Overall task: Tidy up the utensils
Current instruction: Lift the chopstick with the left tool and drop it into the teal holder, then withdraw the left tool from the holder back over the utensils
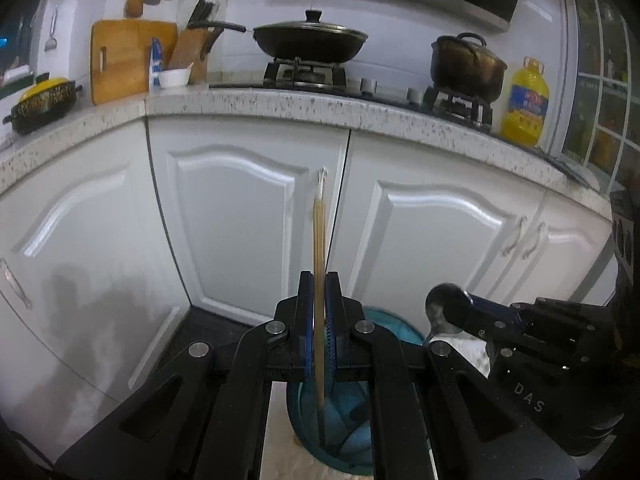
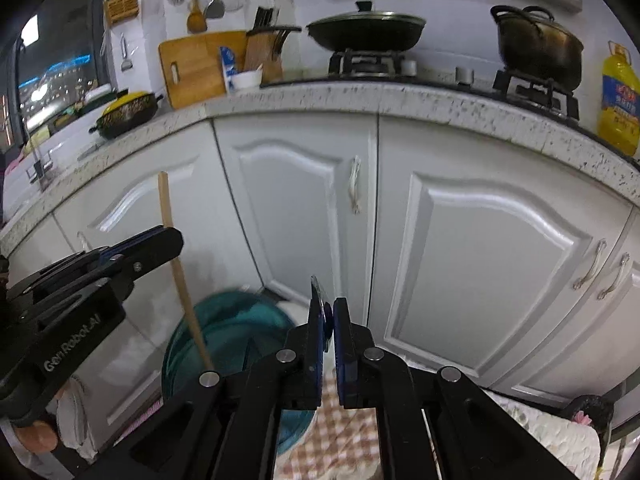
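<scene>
My left gripper point(image 1: 319, 280) is shut on a pair of wooden chopsticks point(image 1: 319, 240), held upright with their lower ends inside a teal cup point(image 1: 344, 440) below. In the right wrist view the left gripper point(image 2: 168, 240) holds the chopsticks point(image 2: 180, 276) over the teal cup point(image 2: 224, 320). My right gripper point(image 2: 328, 312) is shut on a thin dark utensil handle seen edge-on. In the left wrist view the right gripper point(image 1: 452, 308) holds a metal spoon point(image 1: 438, 304), bowl up, just right of the cup.
White cabinet doors point(image 1: 240, 216) stand close ahead under a speckled counter point(image 1: 280, 100) with wok, pot, knife block, cutting board and oil bottle point(image 1: 525, 104). A checked cloth point(image 2: 340, 432) lies under the cup.
</scene>
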The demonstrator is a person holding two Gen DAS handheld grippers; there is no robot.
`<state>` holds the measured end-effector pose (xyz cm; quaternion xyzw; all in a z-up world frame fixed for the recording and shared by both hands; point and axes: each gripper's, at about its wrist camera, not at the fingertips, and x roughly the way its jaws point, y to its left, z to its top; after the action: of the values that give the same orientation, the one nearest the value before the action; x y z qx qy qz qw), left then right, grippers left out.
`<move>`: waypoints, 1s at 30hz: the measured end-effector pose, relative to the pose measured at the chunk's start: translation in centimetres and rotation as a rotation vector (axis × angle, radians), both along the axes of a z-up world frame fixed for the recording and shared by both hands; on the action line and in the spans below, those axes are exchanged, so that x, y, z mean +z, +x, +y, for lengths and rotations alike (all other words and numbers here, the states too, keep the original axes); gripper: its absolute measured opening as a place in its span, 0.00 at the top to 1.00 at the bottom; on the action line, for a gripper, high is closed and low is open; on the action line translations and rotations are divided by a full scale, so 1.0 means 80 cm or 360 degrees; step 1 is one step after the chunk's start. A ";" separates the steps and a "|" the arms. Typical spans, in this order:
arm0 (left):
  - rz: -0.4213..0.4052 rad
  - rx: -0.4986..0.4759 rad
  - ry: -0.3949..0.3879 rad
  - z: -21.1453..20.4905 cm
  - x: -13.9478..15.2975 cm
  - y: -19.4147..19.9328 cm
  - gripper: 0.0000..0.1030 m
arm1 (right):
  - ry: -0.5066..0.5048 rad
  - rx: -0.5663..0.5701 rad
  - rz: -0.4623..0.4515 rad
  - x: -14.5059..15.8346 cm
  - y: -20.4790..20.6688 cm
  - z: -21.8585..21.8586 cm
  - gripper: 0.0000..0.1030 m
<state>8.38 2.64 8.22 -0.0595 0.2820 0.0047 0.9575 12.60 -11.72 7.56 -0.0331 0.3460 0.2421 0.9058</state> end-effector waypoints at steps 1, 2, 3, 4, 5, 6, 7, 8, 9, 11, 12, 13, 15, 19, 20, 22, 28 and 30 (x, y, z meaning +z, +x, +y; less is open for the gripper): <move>-0.0002 0.0008 0.0004 0.000 -0.001 -0.003 0.96 | 0.0003 0.0024 0.0044 -0.005 -0.001 -0.001 0.94; 0.0001 0.0012 0.0001 0.000 0.000 -0.004 0.96 | 0.0013 0.0029 0.0067 -0.007 0.000 -0.001 0.95; 0.0020 0.0016 -0.0013 0.002 -0.001 -0.005 0.96 | 0.0043 0.0031 0.0100 -0.009 0.000 -0.004 0.94; 0.0033 0.0017 -0.0027 0.004 -0.001 -0.005 0.96 | 0.0088 0.0040 0.0130 -0.010 0.000 -0.009 0.88; 0.0047 0.0024 -0.0039 0.006 -0.001 -0.006 0.95 | 0.0104 0.0043 0.0141 -0.010 -0.001 -0.011 0.76; 0.0055 0.0025 -0.0047 0.006 -0.001 -0.007 0.94 | 0.0116 0.0034 0.0151 -0.009 -0.003 -0.016 0.71; 0.0057 0.0026 -0.0052 0.007 0.000 -0.009 0.90 | 0.0122 0.0030 0.0140 -0.007 -0.007 -0.019 0.70; 0.0056 0.0028 -0.0060 0.007 0.001 -0.012 0.85 | 0.0128 0.0030 0.0134 -0.005 -0.011 -0.022 0.70; 0.0054 0.0027 -0.0067 0.007 0.003 -0.014 0.83 | 0.0143 0.0028 0.0133 -0.002 -0.015 -0.027 0.70; 0.0051 0.0021 -0.0075 0.006 0.007 -0.021 0.76 | 0.0166 0.0017 0.0140 0.001 -0.020 -0.032 0.70; 0.0049 0.0019 -0.0077 0.006 0.008 -0.024 0.75 | 0.0169 0.0004 0.0145 0.002 -0.023 -0.037 0.70; 0.0045 0.0017 -0.0084 0.005 0.010 -0.028 0.72 | 0.0173 -0.0008 0.0148 0.003 -0.027 -0.041 0.70; 0.0043 0.0011 -0.0099 0.003 0.013 -0.036 0.69 | 0.0186 -0.0027 0.0155 0.004 -0.033 -0.047 0.69; 0.0047 -0.0010 -0.0099 -0.004 0.017 -0.052 0.67 | 0.0209 -0.0051 0.0174 0.008 -0.043 -0.054 0.69; 0.0049 -0.0018 -0.0095 -0.007 0.018 -0.056 0.66 | 0.0208 -0.0053 0.0171 0.009 -0.046 -0.055 0.69; 0.0050 -0.0028 -0.0081 -0.013 0.020 -0.064 0.65 | 0.0201 -0.0055 0.0157 0.014 -0.056 -0.055 0.69; 0.0074 -0.0067 -0.0064 -0.031 0.019 -0.083 0.65 | 0.0186 -0.0084 0.0138 0.024 -0.085 -0.064 0.65; 0.0080 -0.0074 -0.0058 -0.036 0.018 -0.089 0.65 | 0.0172 -0.0094 0.0124 0.027 -0.092 -0.066 0.65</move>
<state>1.30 -0.22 9.67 -0.0701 0.3074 -0.0213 0.9488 5.24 -17.02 9.70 0.0356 0.3681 0.2347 0.8990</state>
